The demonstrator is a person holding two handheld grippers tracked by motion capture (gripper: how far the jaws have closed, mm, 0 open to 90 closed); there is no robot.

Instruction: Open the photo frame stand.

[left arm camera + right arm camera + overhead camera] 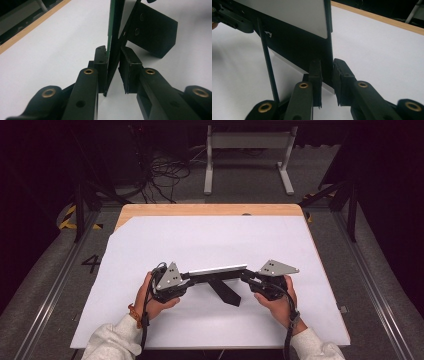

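A flat black-framed panel (217, 270) with a pale face stands on edge on the white board (210, 235), leaning on a black prop leg (227, 292). My left gripper (187, 279) is shut on the panel's left end and my right gripper (246, 276) on its right end. In the left gripper view both pads of that gripper (113, 67) press the thin panel edge (115, 30), with the prop leg (152, 30) beyond. In the right gripper view that gripper (327, 72) clamps the dark frame (294, 42), and the other gripper (232, 18) holds the far end.
The white board covers most of a wooden table (210, 210). Beyond the table's far edge, the floor holds loose cables (162, 175) and a white metal stand (247, 150). Dark rails run along both sides of the table.
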